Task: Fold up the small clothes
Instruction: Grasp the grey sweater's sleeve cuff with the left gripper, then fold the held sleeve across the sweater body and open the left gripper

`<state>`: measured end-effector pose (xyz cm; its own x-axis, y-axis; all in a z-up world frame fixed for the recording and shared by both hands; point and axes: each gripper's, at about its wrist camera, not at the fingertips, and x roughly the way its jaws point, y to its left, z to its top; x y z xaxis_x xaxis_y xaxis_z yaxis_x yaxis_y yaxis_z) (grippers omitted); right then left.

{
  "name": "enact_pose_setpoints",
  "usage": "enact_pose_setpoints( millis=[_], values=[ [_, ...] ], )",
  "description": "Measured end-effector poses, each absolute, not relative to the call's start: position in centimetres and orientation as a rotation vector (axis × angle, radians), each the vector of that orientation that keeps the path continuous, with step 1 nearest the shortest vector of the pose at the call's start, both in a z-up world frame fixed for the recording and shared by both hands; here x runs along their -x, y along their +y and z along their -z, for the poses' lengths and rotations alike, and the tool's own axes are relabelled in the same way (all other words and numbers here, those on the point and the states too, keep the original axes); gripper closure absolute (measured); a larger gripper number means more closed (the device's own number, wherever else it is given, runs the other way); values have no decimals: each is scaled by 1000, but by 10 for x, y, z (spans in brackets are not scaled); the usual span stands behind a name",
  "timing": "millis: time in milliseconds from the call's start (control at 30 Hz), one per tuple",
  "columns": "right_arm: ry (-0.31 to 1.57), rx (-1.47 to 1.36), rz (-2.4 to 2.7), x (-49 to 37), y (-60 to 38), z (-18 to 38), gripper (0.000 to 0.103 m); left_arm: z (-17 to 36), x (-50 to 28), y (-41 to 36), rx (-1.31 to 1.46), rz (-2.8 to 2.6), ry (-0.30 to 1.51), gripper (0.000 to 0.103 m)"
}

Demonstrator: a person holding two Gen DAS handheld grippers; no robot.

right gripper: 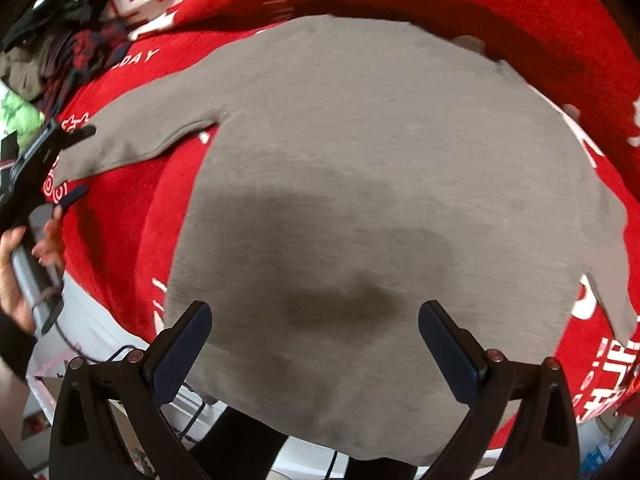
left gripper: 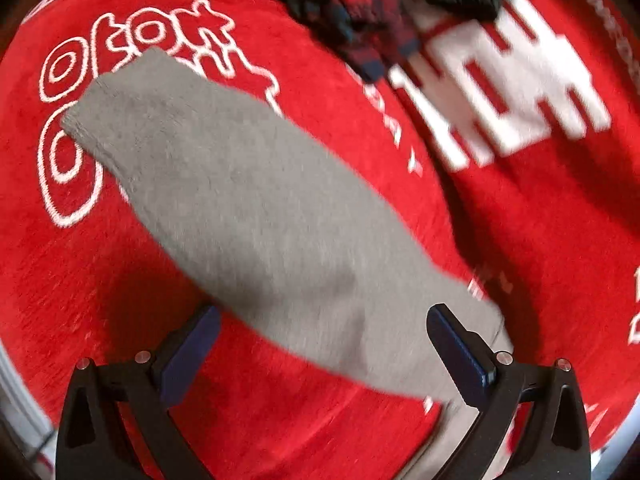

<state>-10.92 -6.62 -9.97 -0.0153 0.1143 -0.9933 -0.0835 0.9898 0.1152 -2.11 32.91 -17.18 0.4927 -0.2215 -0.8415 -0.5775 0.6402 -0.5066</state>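
Note:
A small grey long-sleeved top (right gripper: 380, 168) lies spread flat on a red printed blanket (right gripper: 500, 8), its hem hanging over the near table edge. One sleeve (left gripper: 248, 200) runs diagonally from upper left to lower right in the left wrist view. My left gripper (left gripper: 324, 344) hovers open over that sleeve's wider end, nothing between its fingers. It also shows at the left of the right wrist view as the left gripper (right gripper: 76, 168), near the sleeve cuff, held by a hand (right gripper: 16, 264). My right gripper (right gripper: 316, 340) stands open above the top's lower body.
A heap of dark and plaid clothes (left gripper: 360, 20) sits at the blanket's far side, also seen as the clothes heap (right gripper: 60, 44) in the right wrist view. The white table edge (right gripper: 100, 320) and cables lie below left. Red blanket (left gripper: 540, 260) spreads right of the sleeve.

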Motion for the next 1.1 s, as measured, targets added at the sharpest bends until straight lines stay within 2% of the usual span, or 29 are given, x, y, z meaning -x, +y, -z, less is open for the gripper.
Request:
enact_pose_setpoints(
  millis=[267,300,333,367,400,467,600,767,967,1100],
  values=[
    [1579,-17,-212,112,-50,99,0,170,0,347,955,-263,924,2],
    [1582,-17,-212,112,-50,100,0,171,-1,348,939,-285,925,14],
    [1587,-19,-213,113,-50,99,0,172,-1,350,926,-306,928,21],
    [1592,-20,-213,113,-51,100,0,173,1,350,915,-326,933,38],
    [1596,-21,-211,114,-51,101,0,174,-1,351,890,-358,948,64],
    [1598,-23,-213,114,-51,102,0,178,-5,354,852,-345,973,92],
    [1600,-30,-212,117,-53,101,0,170,-7,351,788,-290,954,92],
    [1596,-68,-165,118,-64,101,0,118,-18,311,636,-86,873,92],
    [1554,-146,-90,120,-89,93,0,55,-41,203,459,249,828,92],
    [1489,-232,-6,125,-130,77,0,48,-55,108,363,429,872,92]
  ],
)
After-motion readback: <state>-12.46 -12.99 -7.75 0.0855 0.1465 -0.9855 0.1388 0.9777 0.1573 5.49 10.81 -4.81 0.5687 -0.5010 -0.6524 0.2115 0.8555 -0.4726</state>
